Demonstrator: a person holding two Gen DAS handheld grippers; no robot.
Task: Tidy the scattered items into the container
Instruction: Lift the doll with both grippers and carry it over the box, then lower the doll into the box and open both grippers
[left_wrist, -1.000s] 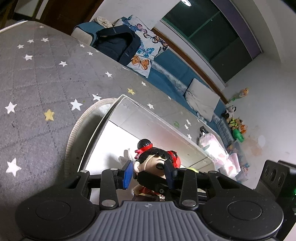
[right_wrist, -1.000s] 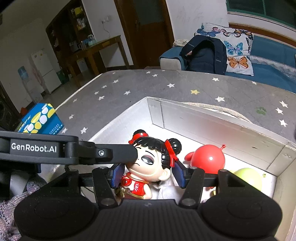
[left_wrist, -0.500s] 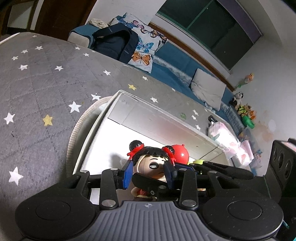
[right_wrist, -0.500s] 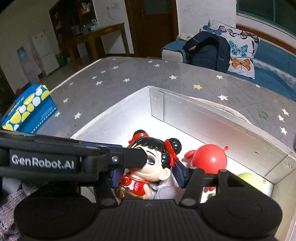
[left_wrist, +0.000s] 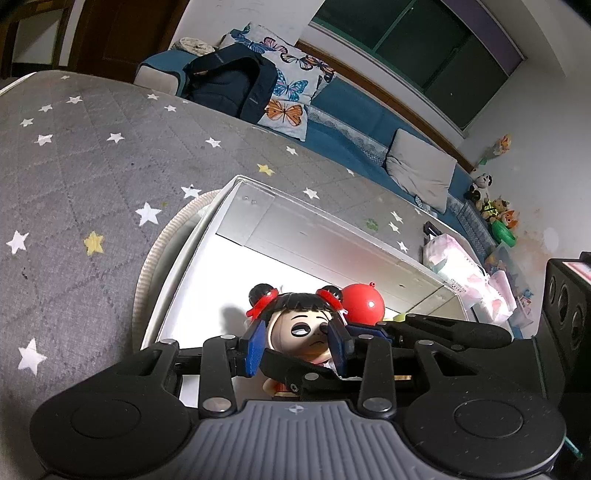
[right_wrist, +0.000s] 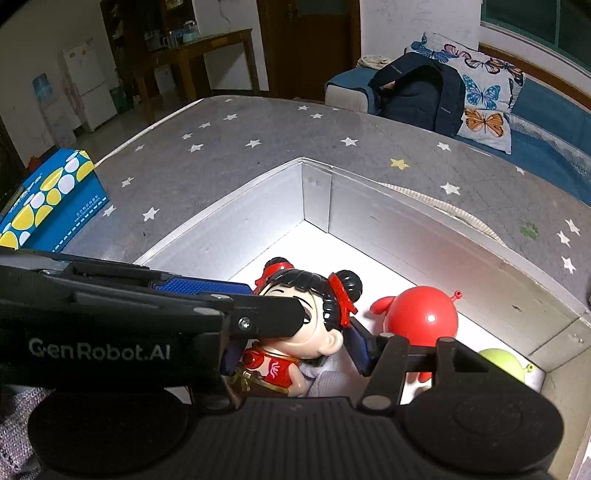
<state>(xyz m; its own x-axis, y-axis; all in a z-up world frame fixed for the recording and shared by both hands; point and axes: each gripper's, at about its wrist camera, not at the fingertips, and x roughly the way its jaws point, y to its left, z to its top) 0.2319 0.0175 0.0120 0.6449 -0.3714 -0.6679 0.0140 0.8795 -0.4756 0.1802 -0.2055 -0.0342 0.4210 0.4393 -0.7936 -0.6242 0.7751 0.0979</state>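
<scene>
A doll (left_wrist: 301, 332) with black hair, red bows and a red top sits inside the white box (left_wrist: 258, 210) on the starred grey mattress. My left gripper (left_wrist: 297, 349) has its blue pads on both sides of the doll's head. My right gripper (right_wrist: 295, 354) also stands around the doll (right_wrist: 295, 332), its blue pads beside the head and body without clearly touching. The left gripper's finger crosses the right wrist view in front of the doll's face. A red round toy (right_wrist: 424, 317) and a yellow-green toy (right_wrist: 502, 363) lie in the box (right_wrist: 406, 218) beside it.
A blue and yellow patterned box (right_wrist: 48, 195) lies at the mattress's left edge. A white corded rim (left_wrist: 155, 254) curves around the box's left side. A sofa with a dark backpack (left_wrist: 229, 85) and butterfly pillows is behind. Plastic bags (left_wrist: 465, 269) sit at right.
The left gripper has swung round so the doll now faces it more squarely, and the red toy has come into its view. The doll stays in the box between both grippers.
</scene>
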